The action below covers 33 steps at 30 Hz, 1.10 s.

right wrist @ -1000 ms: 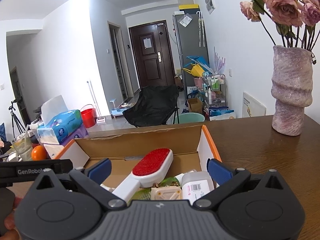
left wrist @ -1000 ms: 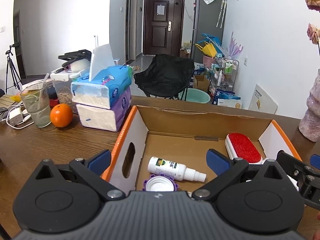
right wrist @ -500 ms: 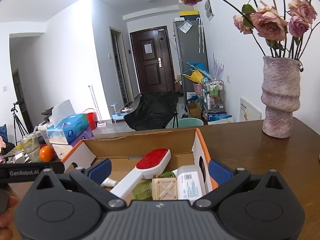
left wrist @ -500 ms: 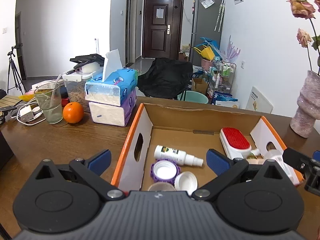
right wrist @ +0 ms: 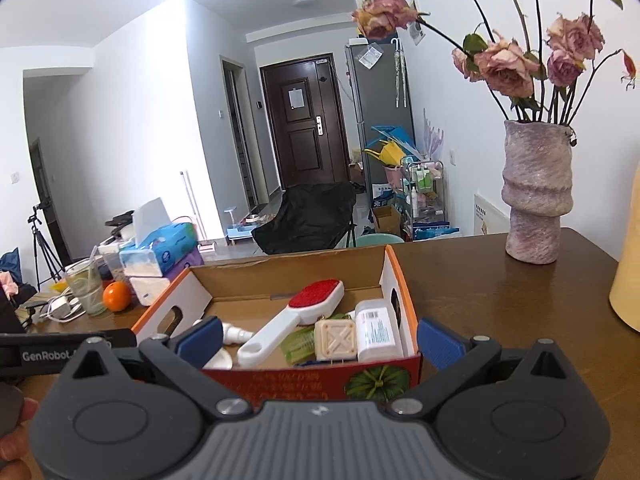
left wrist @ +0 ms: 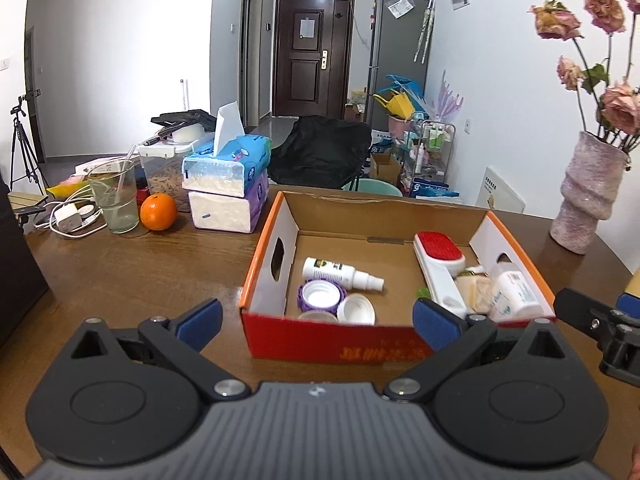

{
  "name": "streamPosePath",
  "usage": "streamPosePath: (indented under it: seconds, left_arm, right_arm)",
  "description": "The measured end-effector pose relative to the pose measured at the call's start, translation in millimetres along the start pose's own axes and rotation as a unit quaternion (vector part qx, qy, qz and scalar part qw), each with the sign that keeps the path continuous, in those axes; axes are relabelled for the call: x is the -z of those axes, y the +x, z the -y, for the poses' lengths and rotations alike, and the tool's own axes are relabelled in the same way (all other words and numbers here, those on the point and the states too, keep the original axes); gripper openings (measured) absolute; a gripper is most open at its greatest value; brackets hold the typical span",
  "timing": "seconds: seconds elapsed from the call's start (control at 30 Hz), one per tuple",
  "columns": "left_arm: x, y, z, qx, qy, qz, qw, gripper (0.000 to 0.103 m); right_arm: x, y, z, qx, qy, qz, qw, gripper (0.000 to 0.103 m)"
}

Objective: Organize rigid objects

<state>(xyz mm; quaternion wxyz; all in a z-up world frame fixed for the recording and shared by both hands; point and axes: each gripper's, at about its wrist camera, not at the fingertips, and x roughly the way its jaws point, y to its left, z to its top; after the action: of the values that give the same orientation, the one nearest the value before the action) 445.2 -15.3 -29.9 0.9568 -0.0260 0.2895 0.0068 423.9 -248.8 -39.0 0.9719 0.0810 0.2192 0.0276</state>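
Left gripper gaped wide, empty, just short of the red-fronted, orange-rimmed cardboard box. Right gripper equally spread, nothing held, at the box's near wall.

Inside the box, near wall first: purple ridged jar lid touching a white screw cap; behind them a white spray bottle lying flat. Toward the box's right wall: red-faced white lint brush, beige wooden cube, white labelled bottle, packed close.

All looked light and stiff; bottles probably slippery. Best grip: brush by its handle, bottles across the body.

Beyond the box, a mauve textured vase, likely fragile.
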Motion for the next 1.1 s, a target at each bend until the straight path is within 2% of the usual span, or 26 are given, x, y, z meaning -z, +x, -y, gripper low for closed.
streamPosePath:
  seconds: [0.3, 0.63, 0.9, 1.1]
  left_arm:
    - [20, -58, -9, 0.002, 0.0, 0.01, 1.0, 0.103]
    - [41, -143, -19, 0.002, 0.001, 0.027, 0.9996, 0.103]
    - [63, -202, -24, -0.001, 0.005, 0.024, 0.9997, 0.103]
    - [85, -247, -27, 0.0, 0.009, 0.039, 0.9992, 0.103]
  right_arm:
    - [11, -67, -14, -0.002, -0.011, 0.025, 1.0, 0.103]
    - [21, -156, -36, -0.008, -0.014, 0.053, 0.998, 0.103]
    - [38, -225, -49, -0.008, -0.014, 0.057, 0.998, 0.103]
    - [55, -276, -56, -0.003, -0.023, 0.072, 0.997, 0.103]
